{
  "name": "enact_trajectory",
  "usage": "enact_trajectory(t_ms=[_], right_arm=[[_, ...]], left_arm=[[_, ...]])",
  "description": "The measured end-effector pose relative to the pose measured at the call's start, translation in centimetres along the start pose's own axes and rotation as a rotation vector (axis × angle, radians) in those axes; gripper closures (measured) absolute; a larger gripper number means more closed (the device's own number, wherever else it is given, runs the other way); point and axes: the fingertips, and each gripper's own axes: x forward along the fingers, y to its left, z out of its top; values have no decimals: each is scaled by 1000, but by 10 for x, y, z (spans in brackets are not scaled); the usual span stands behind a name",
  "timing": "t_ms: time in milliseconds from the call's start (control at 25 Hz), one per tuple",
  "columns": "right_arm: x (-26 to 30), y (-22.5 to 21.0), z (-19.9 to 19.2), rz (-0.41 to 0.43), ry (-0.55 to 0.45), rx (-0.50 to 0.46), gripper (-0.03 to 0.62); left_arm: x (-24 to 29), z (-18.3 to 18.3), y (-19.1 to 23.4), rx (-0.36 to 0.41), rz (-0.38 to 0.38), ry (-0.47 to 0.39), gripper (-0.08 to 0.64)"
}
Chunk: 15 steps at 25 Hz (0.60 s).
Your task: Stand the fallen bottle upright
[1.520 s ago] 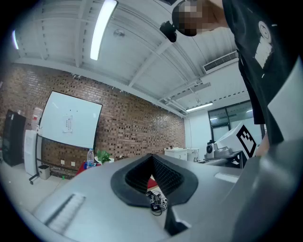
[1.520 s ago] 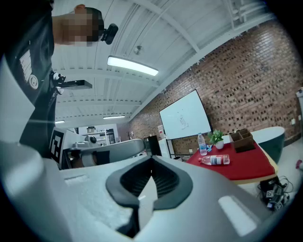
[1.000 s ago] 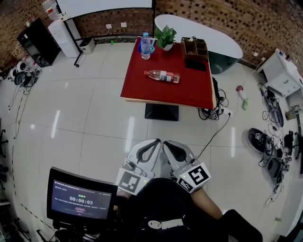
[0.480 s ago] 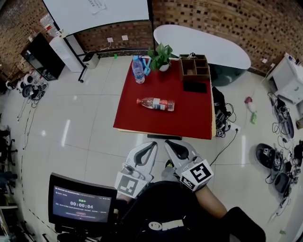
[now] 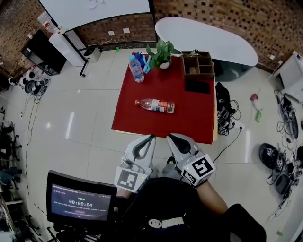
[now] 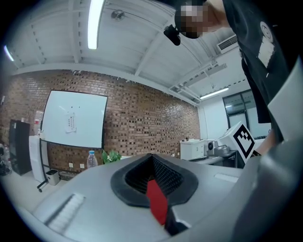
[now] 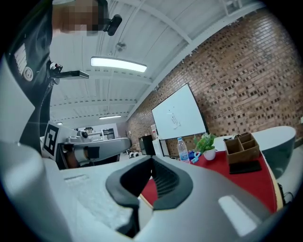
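Closest to you, the screen (image 5: 81, 201) sits low at your left. Ahead of it, the left hand-held gripper (image 5: 148, 141) and the right hand-held gripper (image 5: 173, 140) both have their jaws pressed together on nothing. A second ago there was a wide strip of floor (image 5: 71, 123) between them and the desk (image 5: 189, 118). Now their tips sit just short of its near edge, so your walk-up looks almost done. The fallen bottle (image 5: 155, 105) lies untouched on its side mid-desk, parallel to the near edge, cap toward the left edge. At the far left corner stand an upright bottle (image 5: 136, 69) and a plant (image 5: 161, 53), with a wooden organiser (image 5: 198, 64) at the far right corner. Beyond are a white table (image 5: 208, 42), a whiteboard (image 5: 94, 9) and brick wall.
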Motion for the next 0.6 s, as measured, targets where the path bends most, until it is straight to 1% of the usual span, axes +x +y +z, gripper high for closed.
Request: enact_trajectory(t_ms=[160, 360, 440, 520, 560, 600], right_arm=[[15, -8, 1, -36, 23, -28, 589], [45, -19, 10, -117, 48, -48, 589], [52, -23, 2, -138, 87, -75, 588], [58, -28, -9, -143, 153, -141, 583], [65, -31, -16, -134, 201, -197, 555], [77, -35, -23, -114, 264, -267, 480]], left_arm=[[9, -4, 24, -6, -5, 1, 560], [24, -5, 59, 0, -65, -7, 560], [26, -7, 65, 0, -79, -18, 560], [26, -10, 68, 7, -83, -26, 560], [26, -12, 72, 9, -80, -28, 560], [25, -13, 78, 9, -74, -30, 560]])
